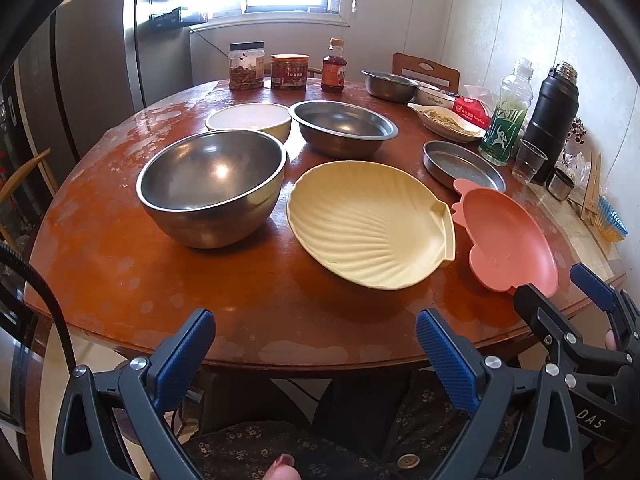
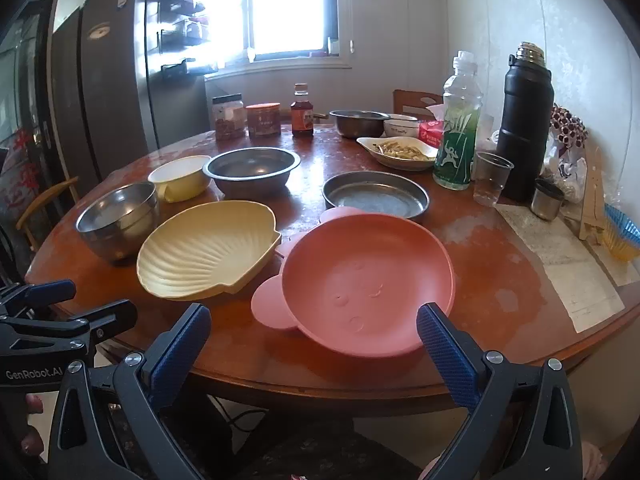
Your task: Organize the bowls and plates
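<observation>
Both grippers, left gripper [image 1: 316,344] and right gripper [image 2: 314,338], hover at the table [image 1: 120,264] edge, fingers spread and empty. The pink plate [image 2: 368,280] sits lower centre in the right view, beside the shell plate [image 2: 204,252]. Both look like light, stiff plastic, probably slick: pinch the near rim

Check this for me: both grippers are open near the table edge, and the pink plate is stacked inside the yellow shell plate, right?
Not stacked. The right wrist view shows the pink plate lying on the table beside the yellow shell plate. Both the left gripper and right gripper are open.
</observation>
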Demonstrator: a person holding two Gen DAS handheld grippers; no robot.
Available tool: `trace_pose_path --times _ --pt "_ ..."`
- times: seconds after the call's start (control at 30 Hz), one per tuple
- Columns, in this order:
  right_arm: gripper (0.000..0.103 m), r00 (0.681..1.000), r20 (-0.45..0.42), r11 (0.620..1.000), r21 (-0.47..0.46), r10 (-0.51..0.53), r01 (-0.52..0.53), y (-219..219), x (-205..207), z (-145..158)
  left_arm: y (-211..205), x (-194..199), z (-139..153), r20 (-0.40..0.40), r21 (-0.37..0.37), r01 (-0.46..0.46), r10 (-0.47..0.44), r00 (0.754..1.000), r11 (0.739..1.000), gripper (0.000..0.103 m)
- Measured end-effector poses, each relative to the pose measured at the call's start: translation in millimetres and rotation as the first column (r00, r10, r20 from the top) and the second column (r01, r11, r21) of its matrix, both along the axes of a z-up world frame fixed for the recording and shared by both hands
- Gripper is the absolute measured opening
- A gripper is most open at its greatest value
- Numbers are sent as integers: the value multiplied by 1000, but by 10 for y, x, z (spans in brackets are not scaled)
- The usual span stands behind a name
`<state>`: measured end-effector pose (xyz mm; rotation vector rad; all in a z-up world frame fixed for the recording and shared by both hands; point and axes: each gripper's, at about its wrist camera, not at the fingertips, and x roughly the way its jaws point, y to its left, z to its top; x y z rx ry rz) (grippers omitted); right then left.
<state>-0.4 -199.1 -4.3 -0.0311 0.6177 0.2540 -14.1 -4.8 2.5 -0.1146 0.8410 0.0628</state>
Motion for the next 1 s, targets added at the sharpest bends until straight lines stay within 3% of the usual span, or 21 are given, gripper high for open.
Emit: trace_pose_path --times 1.0 --pt "103 1000 14 1000 -11 10 -10 6 -94 22 0 -84 9 8 2 -14 14 1000 1000 101"
